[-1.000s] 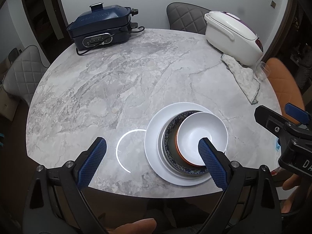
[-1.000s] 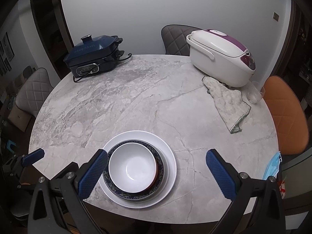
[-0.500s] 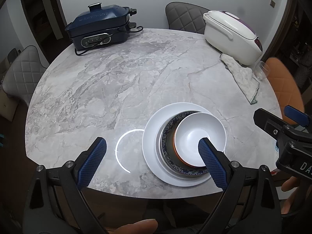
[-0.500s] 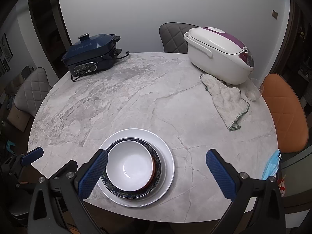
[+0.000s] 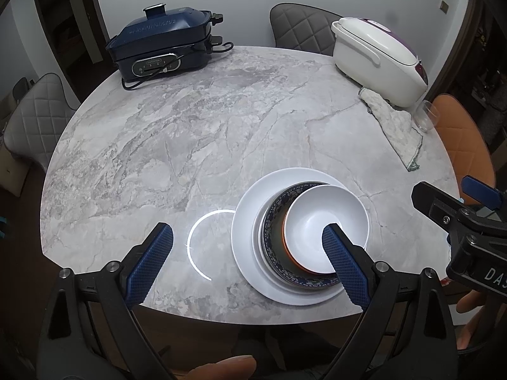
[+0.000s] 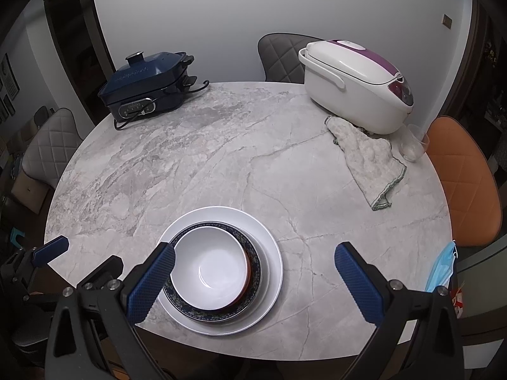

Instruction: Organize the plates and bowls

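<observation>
A stack stands near the front edge of the round marble table point(image 5: 190, 133): a large white plate point(image 5: 250, 221), a dark blue patterned plate point(image 5: 272, 221) on it, and a white bowl point(image 5: 320, 215) with an orange-brown outside on top. The same stack shows in the right wrist view, with white plate point(image 6: 269, 247), blue plate point(image 6: 255, 269) and bowl point(image 6: 209, 259). My left gripper point(image 5: 247, 259) is open and empty, held above the front edge beside the stack. My right gripper point(image 6: 253, 272) is open and empty, just right of the stack.
A dark blue electric cooker point(image 5: 164, 47) with its cord stands at the back left. A white rice cooker point(image 5: 377, 57), a crumpled cloth point(image 5: 393, 126) and a clear glass point(image 5: 426, 115) are at the back right. Chairs surround the table; an orange one point(image 6: 462, 183) is on the right.
Both grippers have drawn back and up slightly, so the table and stack look a little farther away. The stack has not moved. Both stay open.
</observation>
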Action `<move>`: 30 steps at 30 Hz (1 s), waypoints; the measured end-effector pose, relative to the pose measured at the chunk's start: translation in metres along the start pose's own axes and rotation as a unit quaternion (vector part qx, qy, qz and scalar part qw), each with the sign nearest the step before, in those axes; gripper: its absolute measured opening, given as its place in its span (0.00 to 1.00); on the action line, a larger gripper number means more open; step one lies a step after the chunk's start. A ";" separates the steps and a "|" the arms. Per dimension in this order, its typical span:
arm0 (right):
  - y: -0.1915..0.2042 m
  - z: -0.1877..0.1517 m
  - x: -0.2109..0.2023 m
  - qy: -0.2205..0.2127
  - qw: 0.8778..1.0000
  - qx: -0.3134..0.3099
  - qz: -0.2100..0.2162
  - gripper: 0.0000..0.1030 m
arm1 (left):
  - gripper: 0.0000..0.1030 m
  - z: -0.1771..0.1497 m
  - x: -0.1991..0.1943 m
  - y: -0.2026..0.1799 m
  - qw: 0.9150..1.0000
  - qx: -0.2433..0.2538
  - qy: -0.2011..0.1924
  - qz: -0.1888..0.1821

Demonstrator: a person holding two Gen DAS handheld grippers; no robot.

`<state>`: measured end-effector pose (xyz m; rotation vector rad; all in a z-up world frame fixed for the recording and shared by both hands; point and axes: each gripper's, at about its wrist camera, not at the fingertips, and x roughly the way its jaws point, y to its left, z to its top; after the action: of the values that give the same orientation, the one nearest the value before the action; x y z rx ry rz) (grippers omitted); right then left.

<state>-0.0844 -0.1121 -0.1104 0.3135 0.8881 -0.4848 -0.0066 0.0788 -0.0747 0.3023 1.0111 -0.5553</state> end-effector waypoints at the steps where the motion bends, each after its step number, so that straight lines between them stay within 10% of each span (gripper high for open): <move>1: 0.000 0.000 0.000 0.000 1.000 0.000 0.000 1.00 | 0.93 0.000 0.000 0.000 1.000 0.000 0.000 0.000; 30: 0.000 0.001 0.003 0.003 1.000 -0.001 0.000 1.00 | 0.93 0.003 0.004 0.001 1.000 -0.003 0.001 0.000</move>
<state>-0.0820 -0.1132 -0.1128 0.3127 0.8946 -0.4822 -0.0021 0.0773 -0.0761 0.2979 1.0136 -0.5527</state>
